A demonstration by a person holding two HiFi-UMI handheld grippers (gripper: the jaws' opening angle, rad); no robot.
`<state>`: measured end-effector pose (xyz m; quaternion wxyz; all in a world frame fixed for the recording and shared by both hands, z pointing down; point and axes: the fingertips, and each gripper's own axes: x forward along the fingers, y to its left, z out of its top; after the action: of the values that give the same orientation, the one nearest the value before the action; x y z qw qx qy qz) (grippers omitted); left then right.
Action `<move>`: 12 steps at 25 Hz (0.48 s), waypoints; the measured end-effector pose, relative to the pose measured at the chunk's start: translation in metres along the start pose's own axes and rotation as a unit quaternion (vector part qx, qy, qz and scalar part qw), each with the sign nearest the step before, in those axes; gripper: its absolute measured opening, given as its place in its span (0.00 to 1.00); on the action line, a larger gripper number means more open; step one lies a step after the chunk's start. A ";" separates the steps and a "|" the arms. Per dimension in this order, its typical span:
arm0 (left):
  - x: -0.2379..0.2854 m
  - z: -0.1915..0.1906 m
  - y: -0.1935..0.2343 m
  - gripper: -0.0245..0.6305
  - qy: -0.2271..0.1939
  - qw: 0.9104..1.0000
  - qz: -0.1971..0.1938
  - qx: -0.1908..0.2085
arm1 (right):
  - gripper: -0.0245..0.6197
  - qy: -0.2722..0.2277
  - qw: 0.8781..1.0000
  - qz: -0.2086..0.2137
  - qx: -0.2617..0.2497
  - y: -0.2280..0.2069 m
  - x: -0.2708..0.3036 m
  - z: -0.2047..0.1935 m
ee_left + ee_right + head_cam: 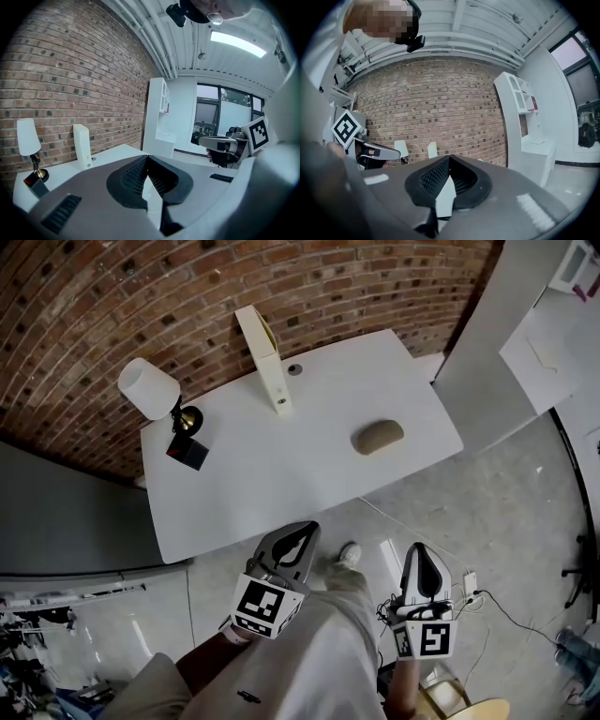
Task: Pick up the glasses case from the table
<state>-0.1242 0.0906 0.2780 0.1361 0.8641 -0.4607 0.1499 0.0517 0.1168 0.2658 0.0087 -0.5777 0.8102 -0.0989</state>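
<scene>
The glasses case [378, 437], a tan oval pouch, lies on the right part of the white table [281, 474], near its front edge. Both grippers hang over the floor in front of the table, short of its edge and apart from the case. My left gripper [302, 531] is below the table's middle, its jaws meeting at the tips [146, 157] with nothing between them. My right gripper [422, 551] is further right and lower, its jaws also closed and empty [450, 158]. Neither gripper view shows the case; the jaws' bodies hide the table in front.
On the table stand a white-shaded lamp [150, 388], a small black and red box [189, 453] and an upright cream panel [264, 357]. A brick wall [141, 306] runs behind. A white cabinet [497, 343] stands right of the table. Cables and a plug [471, 585] lie on the floor.
</scene>
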 end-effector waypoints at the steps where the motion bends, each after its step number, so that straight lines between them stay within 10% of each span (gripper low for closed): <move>1: 0.008 0.005 -0.003 0.05 -0.001 1.000 0.003 0.004 | 0.05 -0.002 1.000 0.003 0.003 -0.010 0.005 0.002; 12: 0.095 0.030 -0.032 0.05 0.015 1.000 0.018 0.019 | 0.05 -0.012 0.998 0.031 0.052 -0.094 0.047 0.004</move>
<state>-0.0430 0.0254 0.2842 0.1239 0.8558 -0.4712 0.1740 0.1245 0.0430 0.2830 0.0521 -0.5527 0.8210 -0.1337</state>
